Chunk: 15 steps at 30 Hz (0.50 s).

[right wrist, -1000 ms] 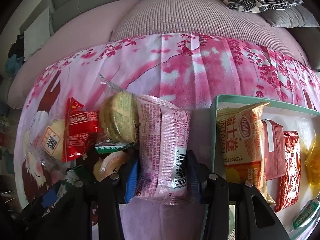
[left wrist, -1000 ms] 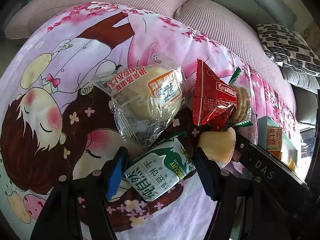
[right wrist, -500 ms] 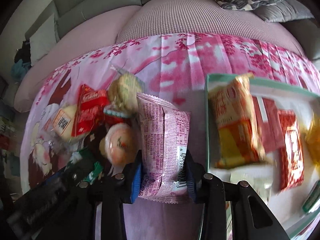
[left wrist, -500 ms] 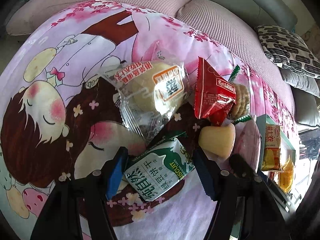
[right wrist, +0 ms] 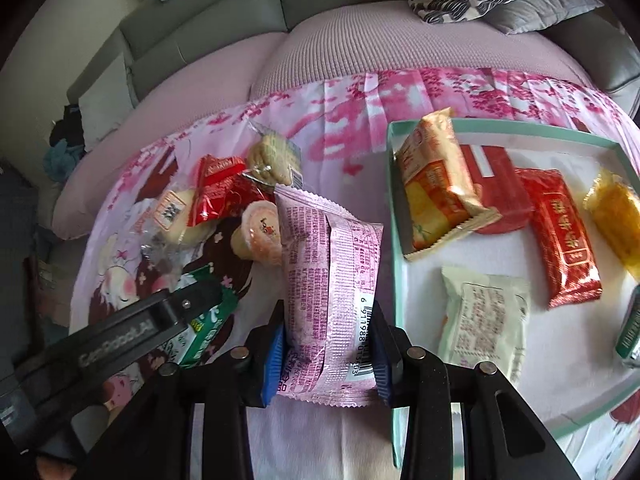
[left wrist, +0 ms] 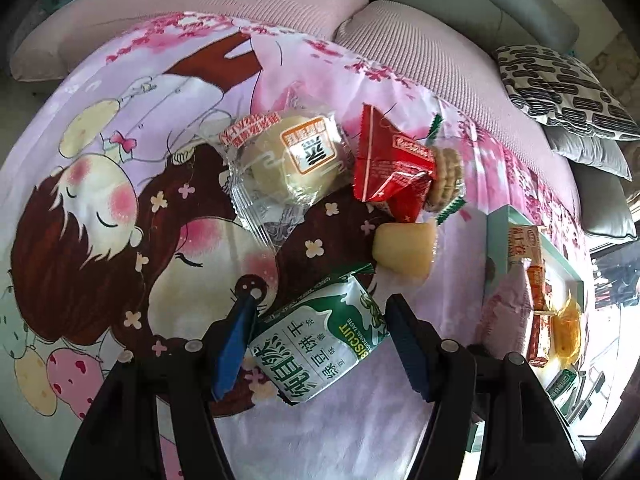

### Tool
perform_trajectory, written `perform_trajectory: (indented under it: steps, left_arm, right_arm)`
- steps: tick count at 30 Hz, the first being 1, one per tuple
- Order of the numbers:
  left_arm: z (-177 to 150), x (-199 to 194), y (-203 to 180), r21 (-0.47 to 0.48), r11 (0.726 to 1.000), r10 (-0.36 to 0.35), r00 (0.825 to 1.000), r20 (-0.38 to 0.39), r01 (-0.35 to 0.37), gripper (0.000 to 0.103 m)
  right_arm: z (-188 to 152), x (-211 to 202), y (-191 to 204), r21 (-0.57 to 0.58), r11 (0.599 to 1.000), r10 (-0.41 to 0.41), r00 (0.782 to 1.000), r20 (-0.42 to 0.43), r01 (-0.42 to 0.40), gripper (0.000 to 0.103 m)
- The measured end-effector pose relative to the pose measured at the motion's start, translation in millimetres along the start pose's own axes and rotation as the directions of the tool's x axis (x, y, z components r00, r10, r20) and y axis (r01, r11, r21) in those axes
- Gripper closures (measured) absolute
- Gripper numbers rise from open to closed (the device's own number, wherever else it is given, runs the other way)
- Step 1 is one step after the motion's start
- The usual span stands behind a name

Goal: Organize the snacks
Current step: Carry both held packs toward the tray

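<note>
The right gripper is clamping a pink packet between its blue pads, the packet sticking up toward 12 o'clock and lifted clear of the cloth, just left of the tray. In the tray, a yellow-orange packet is leaning on the rim at 11 o'clock, with a red packet lying at 2 o'clock from the gripper, a white packet lying near at 3 o'clock, and a yellow packet lying at the far right.

The left gripper is standing wide around a green biscuit packet; its left pad looks to be touching the packet edge, while the right pad is sitting just beside it, so a firm grip is not showing. The packet is resting on the cloth. From the left gripper, a jelly cup is lying at 1 o'clock, a clear-wrapped bun at 12 o'clock, and a red pouch with a cookie stack touching it behind at 1 o'clock. The tray is sitting at 3 o'clock in this view, well apart from the green packet.

In the right wrist view the left gripper's body is crossing the lower left, covering part of the green packet.
</note>
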<state>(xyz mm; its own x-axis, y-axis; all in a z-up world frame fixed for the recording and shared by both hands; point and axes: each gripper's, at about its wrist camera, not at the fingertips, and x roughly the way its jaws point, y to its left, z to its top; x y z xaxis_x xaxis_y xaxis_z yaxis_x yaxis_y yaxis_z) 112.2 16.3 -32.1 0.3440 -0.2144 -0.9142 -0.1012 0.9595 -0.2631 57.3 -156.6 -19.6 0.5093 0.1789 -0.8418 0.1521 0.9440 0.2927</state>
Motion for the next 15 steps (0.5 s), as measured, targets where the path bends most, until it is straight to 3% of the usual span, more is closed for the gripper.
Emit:
perform_trajectory:
  steps: [15]
  left_arm:
    - [6,-43,-12,0.016,1.0,0.02,0.992,0.124,-0.022,0.035]
  right_arm:
    - [10,-31,-19,0.023,0.998,0.064,0.994,0.092,-0.066,0.064]
